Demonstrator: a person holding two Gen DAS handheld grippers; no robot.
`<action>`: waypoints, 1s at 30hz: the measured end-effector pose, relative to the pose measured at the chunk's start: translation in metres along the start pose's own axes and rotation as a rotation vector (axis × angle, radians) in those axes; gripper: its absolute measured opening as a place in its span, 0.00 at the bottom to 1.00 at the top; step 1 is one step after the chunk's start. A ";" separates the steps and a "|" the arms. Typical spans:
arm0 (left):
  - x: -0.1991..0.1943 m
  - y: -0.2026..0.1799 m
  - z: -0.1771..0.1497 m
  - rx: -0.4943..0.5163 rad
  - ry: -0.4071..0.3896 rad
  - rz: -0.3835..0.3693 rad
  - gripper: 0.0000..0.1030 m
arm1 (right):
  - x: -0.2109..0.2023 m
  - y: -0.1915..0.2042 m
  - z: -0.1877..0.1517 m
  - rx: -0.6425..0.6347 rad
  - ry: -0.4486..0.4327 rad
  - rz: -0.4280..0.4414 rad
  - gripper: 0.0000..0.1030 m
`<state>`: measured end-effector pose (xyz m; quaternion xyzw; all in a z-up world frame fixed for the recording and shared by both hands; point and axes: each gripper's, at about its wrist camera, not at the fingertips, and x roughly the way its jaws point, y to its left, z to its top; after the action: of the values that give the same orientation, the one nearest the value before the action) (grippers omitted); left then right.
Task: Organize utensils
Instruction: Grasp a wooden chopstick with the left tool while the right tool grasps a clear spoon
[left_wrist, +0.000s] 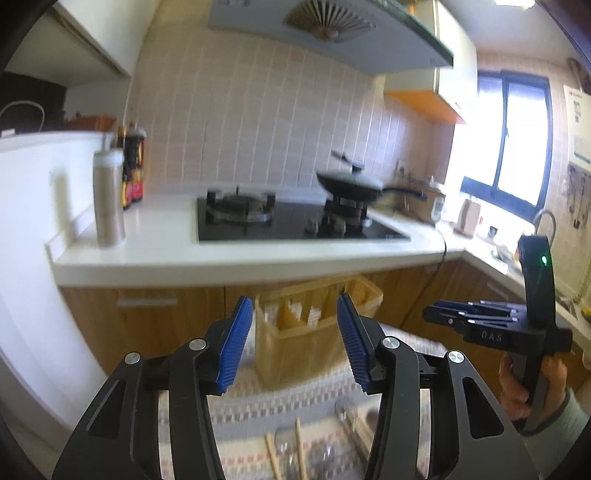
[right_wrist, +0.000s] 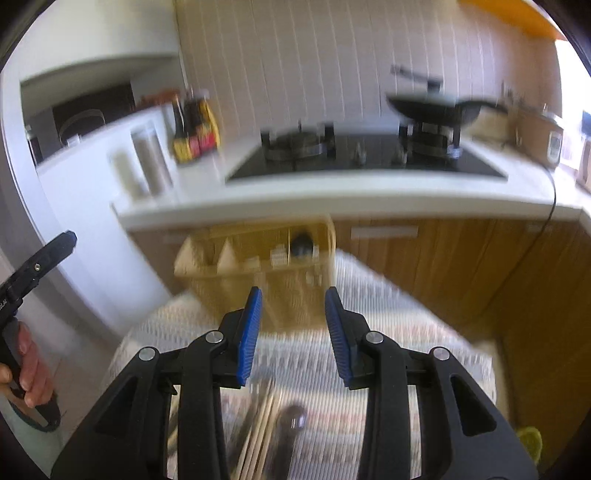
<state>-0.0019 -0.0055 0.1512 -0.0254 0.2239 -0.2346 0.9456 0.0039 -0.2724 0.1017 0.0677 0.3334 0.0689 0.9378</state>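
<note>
The left gripper (left_wrist: 295, 338) has its blue-padded jaws spread wide, holding and touching nothing. The right gripper (right_wrist: 293, 332) is likewise spread apart and empty. Both hang above a table covered with a patterned cloth (right_wrist: 388, 332). Directly ahead of each pair of jaws, at the cloth's far edge, stands a yellow utensil basket (left_wrist: 295, 343) with dividers. Below the jaws, wooden chopsticks (right_wrist: 258, 428) lie on the cloth beside a blurred dark utensil (right_wrist: 290, 424). Beyond are a white counter (left_wrist: 147, 251) and a black stove (left_wrist: 288, 221) carrying a pan (left_wrist: 351, 182).
</note>
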 end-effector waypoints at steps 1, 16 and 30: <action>0.001 0.002 -0.004 -0.002 0.028 -0.002 0.45 | 0.004 0.001 -0.005 -0.001 0.042 -0.004 0.31; 0.096 0.053 -0.124 -0.083 0.699 -0.035 0.43 | 0.091 -0.008 -0.090 0.129 0.603 0.083 0.31; 0.120 0.040 -0.146 0.003 0.771 0.010 0.32 | 0.107 0.007 -0.118 0.097 0.710 0.071 0.15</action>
<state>0.0470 -0.0162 -0.0355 0.0672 0.5629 -0.2228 0.7931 0.0103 -0.2371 -0.0534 0.0955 0.6389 0.1045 0.7561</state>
